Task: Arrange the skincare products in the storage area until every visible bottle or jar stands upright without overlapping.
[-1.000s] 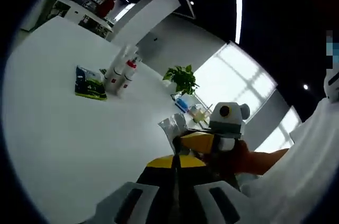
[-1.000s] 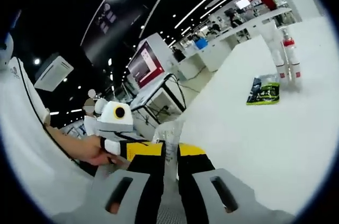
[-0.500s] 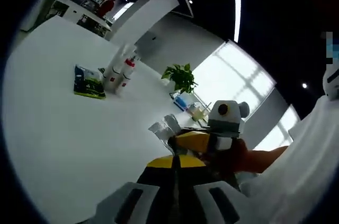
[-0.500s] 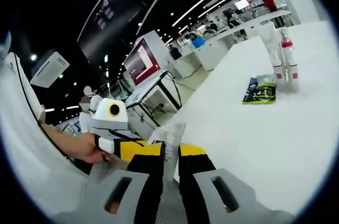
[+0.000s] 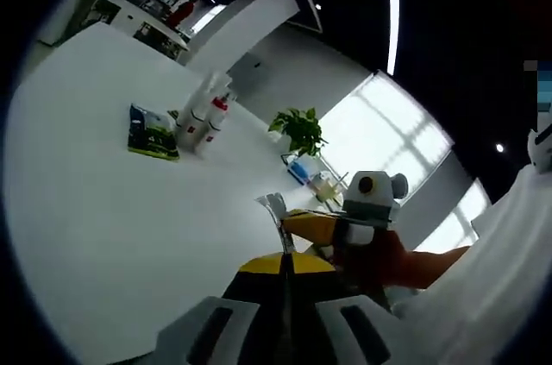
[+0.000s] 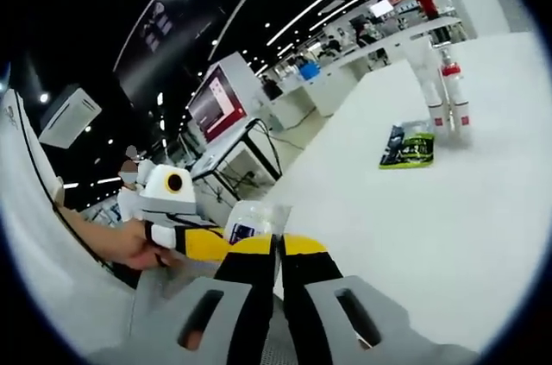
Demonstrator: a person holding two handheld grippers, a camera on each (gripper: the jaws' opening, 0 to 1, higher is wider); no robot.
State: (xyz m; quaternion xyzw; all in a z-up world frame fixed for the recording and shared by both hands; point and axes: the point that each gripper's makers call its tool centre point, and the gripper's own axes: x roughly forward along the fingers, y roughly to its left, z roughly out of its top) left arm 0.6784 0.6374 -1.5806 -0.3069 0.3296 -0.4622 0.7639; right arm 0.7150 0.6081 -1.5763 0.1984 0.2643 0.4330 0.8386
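A small clear sachet (image 6: 250,222) with a dark label stands up from my right gripper (image 6: 276,246), which is shut on it. In the left gripper view the same sachet (image 5: 276,208) shows edge-on at the yellow tips of the right gripper (image 5: 297,223). My left gripper (image 5: 286,263) is shut, with nothing seen between its jaws. In the right gripper view the left gripper (image 6: 205,244), held by a hand, sits just left of the sachet. Far across the white table (image 5: 103,210) stand white bottles (image 5: 205,113), one red-capped, upright in a tight group (image 6: 440,93).
A green packet (image 5: 153,132) lies flat beside the bottles, also in the right gripper view as a green packet (image 6: 405,146). A potted plant (image 5: 297,128) and small items sit at the table's far edge. Desks and a screen (image 6: 220,102) stand beyond the table.
The sachet has turned in the right gripper and now shows edge-on in the left gripper view. Both views have shifted slightly; bottles and green packet stay put.
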